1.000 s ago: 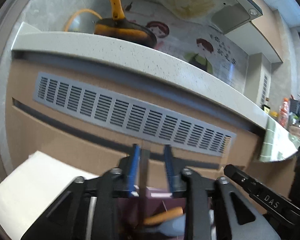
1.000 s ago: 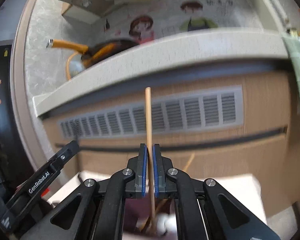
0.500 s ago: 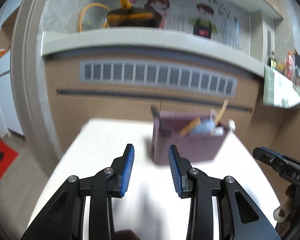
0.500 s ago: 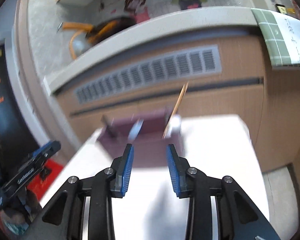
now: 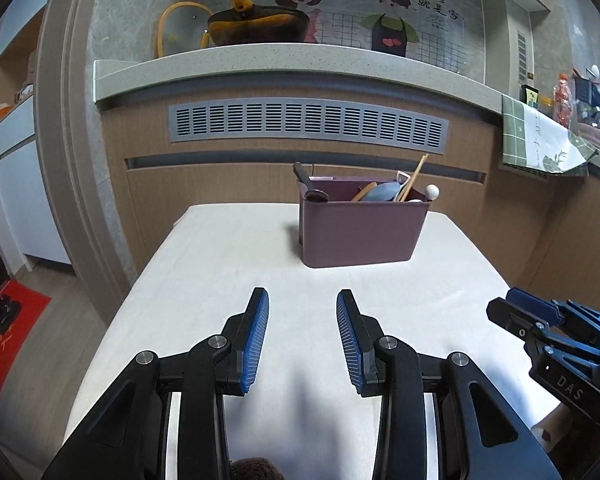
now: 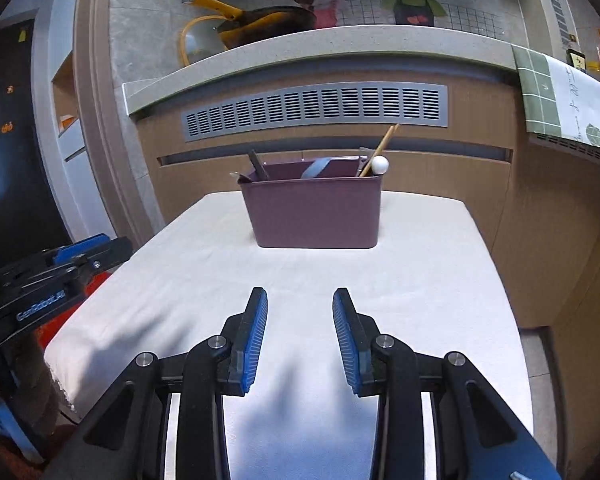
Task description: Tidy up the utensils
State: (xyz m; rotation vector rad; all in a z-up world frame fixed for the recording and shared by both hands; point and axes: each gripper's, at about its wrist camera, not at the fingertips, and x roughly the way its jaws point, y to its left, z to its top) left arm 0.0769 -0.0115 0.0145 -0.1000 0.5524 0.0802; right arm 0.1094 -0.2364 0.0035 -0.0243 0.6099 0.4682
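the purple utensil bin [image 5: 362,232] stands upright toward the far end of the white tabletop [image 5: 220,280], with a wooden chopstick [image 5: 414,178] leaning out at its right side, a white ball-tipped utensil [image 5: 432,191] beside that, and a dark handle [image 5: 305,178] at its left. your left hand-held gripper [image 5: 302,336] is released and empty, well short of the bin. your right hand-held gripper [image 6: 300,334] is likewise spread, grasping nothing.

White-clothed table [image 5: 228,280], wood-panel counter front with grey vent [image 5: 308,125], speckled countertop [image 5: 260,65], cartoon wall mural [image 5: 384,12]
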